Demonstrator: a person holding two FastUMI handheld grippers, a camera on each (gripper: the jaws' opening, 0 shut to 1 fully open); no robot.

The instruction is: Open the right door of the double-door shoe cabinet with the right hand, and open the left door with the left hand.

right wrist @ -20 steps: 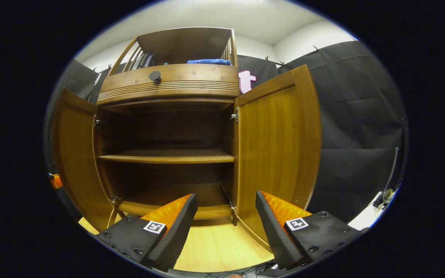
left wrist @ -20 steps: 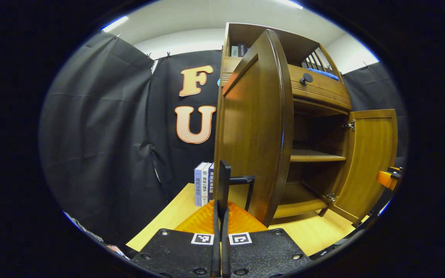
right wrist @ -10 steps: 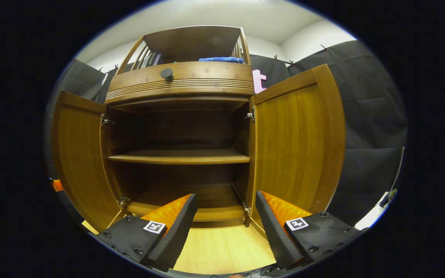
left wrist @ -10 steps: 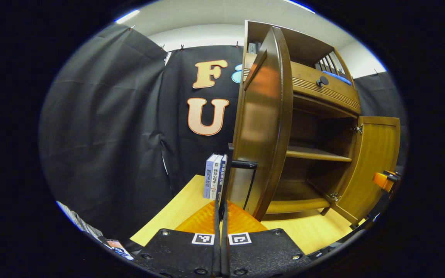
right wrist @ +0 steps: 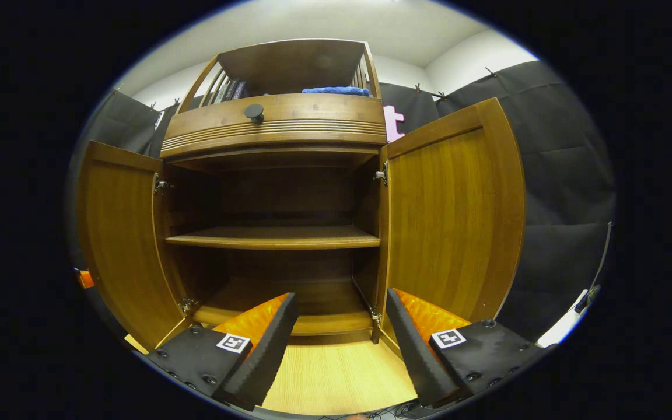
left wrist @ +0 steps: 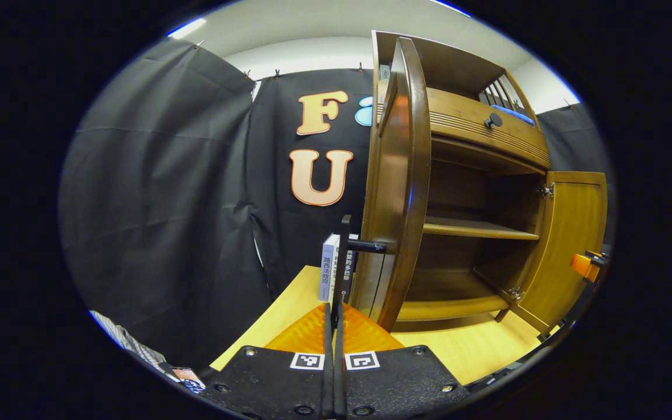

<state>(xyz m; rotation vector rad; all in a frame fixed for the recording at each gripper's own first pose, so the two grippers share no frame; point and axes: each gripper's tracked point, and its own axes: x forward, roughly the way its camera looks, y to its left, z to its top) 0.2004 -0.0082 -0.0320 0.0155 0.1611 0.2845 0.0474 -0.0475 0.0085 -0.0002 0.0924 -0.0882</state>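
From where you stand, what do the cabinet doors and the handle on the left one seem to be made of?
The right door and left door look like glossy varnished wood: streaky grain, reflections. The handle looks like matte dark metal, perhaps painted; it is a thin bar.

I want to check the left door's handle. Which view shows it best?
The left gripper view: the black handle stands out from the left door, just ahead of the left gripper. The right gripper view shows that door's inner face, swung wide open.
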